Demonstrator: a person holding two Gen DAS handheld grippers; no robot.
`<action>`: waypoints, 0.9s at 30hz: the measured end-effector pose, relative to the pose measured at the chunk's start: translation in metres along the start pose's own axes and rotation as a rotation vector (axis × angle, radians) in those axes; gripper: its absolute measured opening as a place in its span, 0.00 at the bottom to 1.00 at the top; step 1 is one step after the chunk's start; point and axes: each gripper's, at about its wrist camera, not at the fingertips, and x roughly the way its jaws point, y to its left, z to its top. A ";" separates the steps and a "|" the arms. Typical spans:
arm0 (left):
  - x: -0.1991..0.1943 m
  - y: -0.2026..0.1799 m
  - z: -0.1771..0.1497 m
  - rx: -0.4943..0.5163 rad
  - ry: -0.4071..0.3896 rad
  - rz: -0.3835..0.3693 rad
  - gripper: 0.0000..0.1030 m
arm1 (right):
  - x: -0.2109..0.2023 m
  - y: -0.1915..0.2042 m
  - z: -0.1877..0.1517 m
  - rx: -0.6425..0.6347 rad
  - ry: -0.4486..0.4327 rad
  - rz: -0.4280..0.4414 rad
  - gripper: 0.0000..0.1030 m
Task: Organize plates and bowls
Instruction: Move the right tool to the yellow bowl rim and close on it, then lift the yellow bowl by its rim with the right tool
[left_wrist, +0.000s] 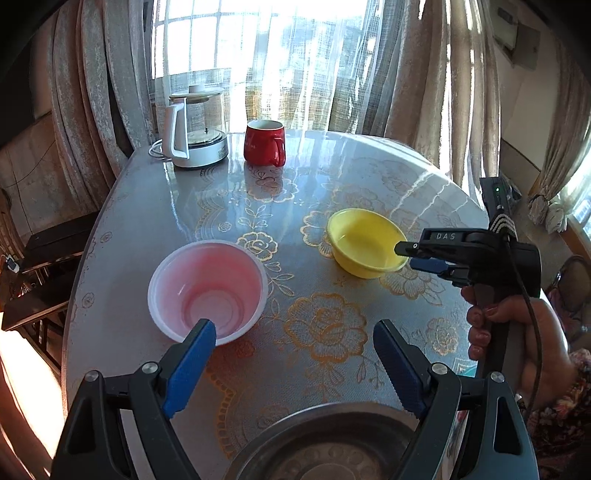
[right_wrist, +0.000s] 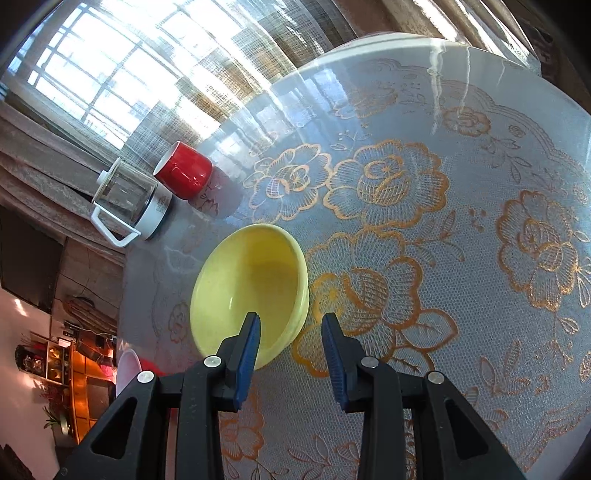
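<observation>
A pink-and-white bowl (left_wrist: 207, 290) sits on the table at the left. A yellow bowl (left_wrist: 364, 252) sits to its right and also shows in the right wrist view (right_wrist: 247, 291). A metal plate (left_wrist: 325, 448) lies at the near edge, below my left gripper (left_wrist: 295, 349), which is open and empty, its left finger over the pink bowl's near rim. My right gripper (right_wrist: 291, 334) is open and straddles the yellow bowl's near rim, one finger inside and one outside. It shows from the side in the left wrist view (left_wrist: 404, 254).
A red mug (left_wrist: 264, 142) and a white glass kettle (left_wrist: 194, 127) stand at the table's far edge by the curtains; both show in the right wrist view, mug (right_wrist: 183, 170), kettle (right_wrist: 129, 199). The flower-patterned tabletop (left_wrist: 236, 206) is round.
</observation>
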 end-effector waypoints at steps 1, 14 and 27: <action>0.003 -0.002 0.004 0.004 -0.004 0.003 0.85 | 0.003 0.000 0.000 -0.008 0.007 -0.005 0.32; 0.070 -0.033 0.051 0.066 0.037 0.011 0.82 | 0.008 -0.018 -0.010 -0.041 0.054 0.003 0.18; 0.134 -0.065 0.063 0.143 0.114 0.014 0.45 | 0.006 -0.030 -0.013 -0.036 0.072 0.023 0.17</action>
